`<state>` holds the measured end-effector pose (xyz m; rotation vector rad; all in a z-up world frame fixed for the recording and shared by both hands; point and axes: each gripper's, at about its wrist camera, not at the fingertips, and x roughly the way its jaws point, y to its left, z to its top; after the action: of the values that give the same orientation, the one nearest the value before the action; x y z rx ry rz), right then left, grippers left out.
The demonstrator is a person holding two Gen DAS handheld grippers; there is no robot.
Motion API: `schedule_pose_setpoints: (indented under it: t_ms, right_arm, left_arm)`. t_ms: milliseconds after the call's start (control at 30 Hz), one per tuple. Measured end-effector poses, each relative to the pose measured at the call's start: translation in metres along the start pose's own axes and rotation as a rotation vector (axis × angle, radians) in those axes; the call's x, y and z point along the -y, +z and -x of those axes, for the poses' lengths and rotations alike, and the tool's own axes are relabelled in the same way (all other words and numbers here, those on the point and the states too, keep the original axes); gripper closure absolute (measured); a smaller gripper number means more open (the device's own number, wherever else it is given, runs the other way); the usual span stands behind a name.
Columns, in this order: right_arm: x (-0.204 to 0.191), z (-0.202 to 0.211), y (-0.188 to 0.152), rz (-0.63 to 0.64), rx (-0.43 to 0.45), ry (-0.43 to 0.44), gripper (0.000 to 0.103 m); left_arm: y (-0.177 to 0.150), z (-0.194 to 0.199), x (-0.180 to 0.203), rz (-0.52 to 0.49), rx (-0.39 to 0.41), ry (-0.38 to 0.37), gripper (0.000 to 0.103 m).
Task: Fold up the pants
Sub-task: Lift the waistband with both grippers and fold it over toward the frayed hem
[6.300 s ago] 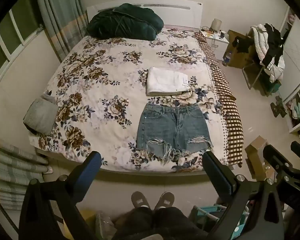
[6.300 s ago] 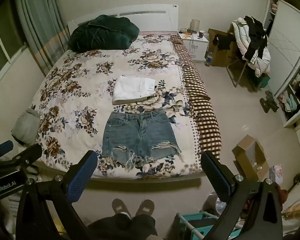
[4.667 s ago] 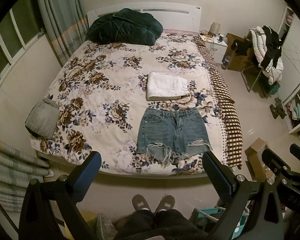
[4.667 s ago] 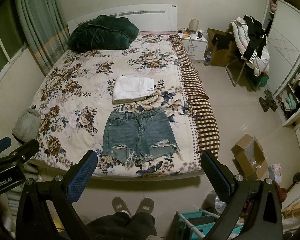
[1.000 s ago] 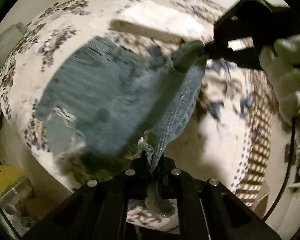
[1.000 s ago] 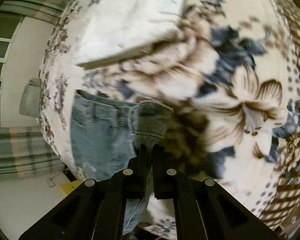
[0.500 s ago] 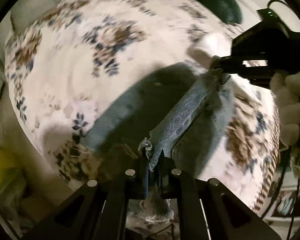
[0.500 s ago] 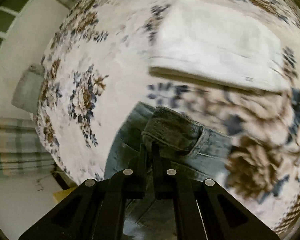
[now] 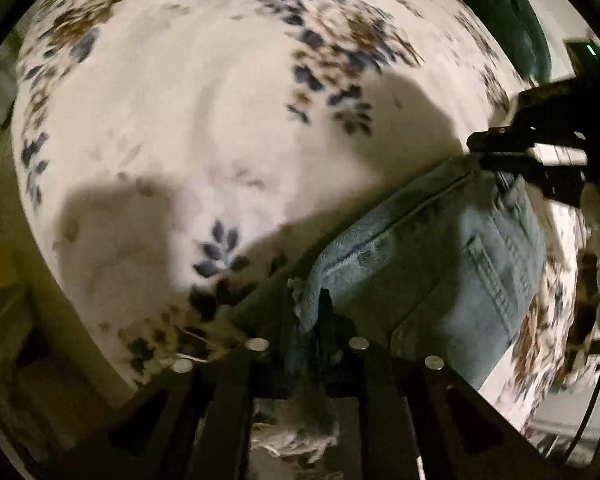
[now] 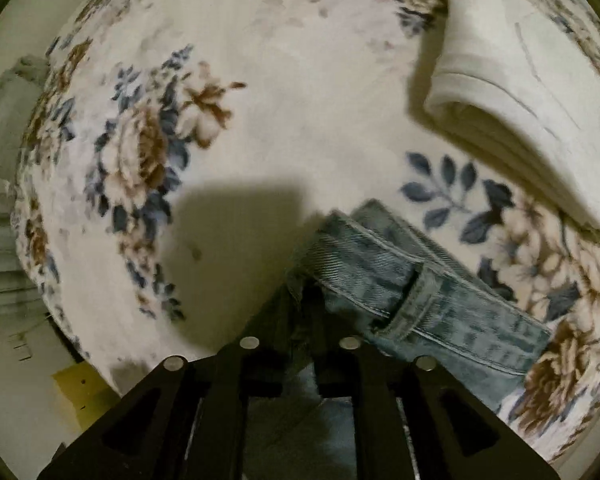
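Note:
The blue denim shorts point(image 9: 432, 264) lie folded lengthwise on the flowered bedspread point(image 9: 220, 128). My left gripper point(image 9: 306, 312) is shut on the frayed hem corner of the shorts. My right gripper point(image 10: 306, 304) is shut on the waistband corner point(image 10: 380, 268), with a belt loop just right of it. In the left wrist view the right gripper point(image 9: 500, 152) shows at the far end of the shorts, holding the waistband. Both held edges are low over the bed, toward its left side.
A folded white garment point(image 10: 520, 92) lies on the bed just beyond the waistband. A grey bundle point(image 10: 8, 108) sits at the bed's left edge. A dark green duvet point(image 9: 512, 12) is at the head of the bed. The floor shows below the bed's near edge.
Both grippers have carried the right side of the shorts leftward across the bed, over the other half. The shorts now lie doubled and lower to the bedspread.

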<state>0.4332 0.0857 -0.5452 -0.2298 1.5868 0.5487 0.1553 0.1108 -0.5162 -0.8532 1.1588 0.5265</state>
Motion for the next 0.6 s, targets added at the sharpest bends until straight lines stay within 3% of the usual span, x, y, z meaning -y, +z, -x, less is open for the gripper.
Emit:
schedule_pose_setpoints:
  t_ms: [33, 67, 100, 133, 200, 267, 400, 600]
  right_arm:
    - [0.0, 0.003, 0.0, 0.011, -0.011, 0.05, 0.067]
    - [0.001, 0.007, -0.002, 0.023, -0.015, 0.084, 0.053]
    - [0.004, 0.015, -0.006, 0.036, -0.007, 0.107, 0.043]
    - [0.008, 0.022, -0.01, 0.049, 0.003, 0.131, 0.038]
    - [0.02, 0.037, -0.02, 0.062, 0.019, 0.151, 0.012]
    - [0.035, 0.051, -0.032, 0.067, 0.027, 0.176, 0.001]
    - [0.083, 0.075, -0.06, 0.059, 0.018, 0.212, 0.001]
    - [0.155, 0.08, -0.098, 0.079, -0.03, 0.243, 0.001]
  left_arm:
    - [0.001, 0.004, -0.002, 0.015, 0.011, 0.003, 0.06]
    - [0.001, 0.008, -0.003, 0.028, 0.016, 0.008, 0.045]
    - [0.002, 0.014, -0.005, 0.051, 0.028, 0.008, 0.015]
    - [0.002, 0.021, -0.006, 0.075, 0.046, -0.002, 0.008]
    - [0.0, 0.037, -0.005, 0.114, 0.086, -0.029, 0.008]
    - [-0.005, 0.049, 0.001, 0.14, 0.106, -0.056, 0.008]
    - [-0.035, 0.063, 0.026, 0.26, 0.108, -0.172, 0.008]
    - [-0.106, 0.022, 0.067, 0.511, -0.001, -0.279, 0.008]
